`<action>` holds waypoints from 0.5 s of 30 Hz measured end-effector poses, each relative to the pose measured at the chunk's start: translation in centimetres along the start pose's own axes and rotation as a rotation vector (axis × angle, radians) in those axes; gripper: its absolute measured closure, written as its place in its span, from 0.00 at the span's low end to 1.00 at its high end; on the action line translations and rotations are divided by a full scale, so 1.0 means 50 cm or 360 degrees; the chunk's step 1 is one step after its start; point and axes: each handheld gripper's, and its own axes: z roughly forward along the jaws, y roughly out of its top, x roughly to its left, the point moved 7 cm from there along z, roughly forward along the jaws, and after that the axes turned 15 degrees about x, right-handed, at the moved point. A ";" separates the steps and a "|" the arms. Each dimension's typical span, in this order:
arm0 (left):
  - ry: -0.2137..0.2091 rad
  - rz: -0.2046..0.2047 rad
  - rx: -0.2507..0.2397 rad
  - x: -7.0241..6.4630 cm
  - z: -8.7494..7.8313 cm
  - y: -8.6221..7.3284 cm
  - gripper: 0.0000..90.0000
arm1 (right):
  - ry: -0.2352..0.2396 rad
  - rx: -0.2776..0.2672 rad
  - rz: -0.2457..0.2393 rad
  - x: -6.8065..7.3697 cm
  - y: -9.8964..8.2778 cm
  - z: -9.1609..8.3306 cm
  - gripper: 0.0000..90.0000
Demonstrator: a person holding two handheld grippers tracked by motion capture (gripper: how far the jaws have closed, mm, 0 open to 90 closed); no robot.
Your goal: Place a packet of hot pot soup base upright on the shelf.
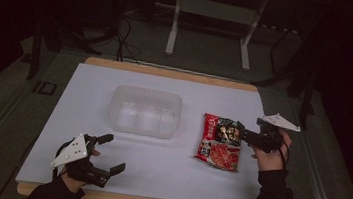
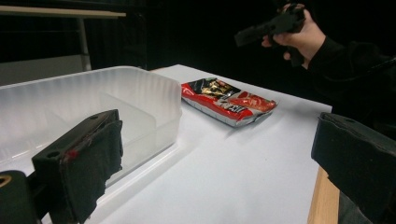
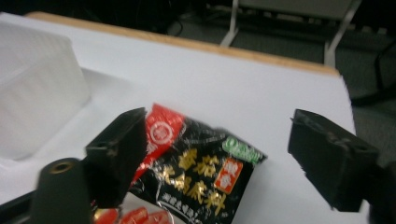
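Nearest the person, the left hand-held gripper [image 1: 108, 154] rests low at the front of the white worktop [image 1: 167, 166], jaws spread wide and holding nothing. Farther in and to the right, the right hand-held gripper [image 1: 238, 133] hangs over the far end of the red-and-black seasoning packet [image 1: 220, 142], its jaws spread to either side of the packet's black top edge without gripping it. The packet lies flat on the worktop, just beside the clear plastic container [image 1: 145, 111] but outside it. Beyond that, the container stands empty near the middle. By my reading nothing is done yet: the grasp, the lift and the drop into the container all remain.
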 end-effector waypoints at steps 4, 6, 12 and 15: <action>-0.0001 0.0001 0.0001 0.000 0.000 0.000 0.02 | 0.0006 0.0073 0.0031 -0.006 -0.014 0.023 0.26; -0.0001 0.0001 0.0001 0.000 0.001 0.000 0.02 | -0.0001 0.0121 0.0050 -0.011 -0.024 0.043 0.29; -0.0002 0.0000 0.0007 0.000 0.002 -0.002 0.02 | -0.0013 0.0192 0.0086 -0.023 -0.037 0.080 0.35; -0.0004 -0.0002 0.0009 0.001 0.002 -0.002 0.02 | -0.0029 0.0230 0.0093 -0.028 -0.044 0.097 0.38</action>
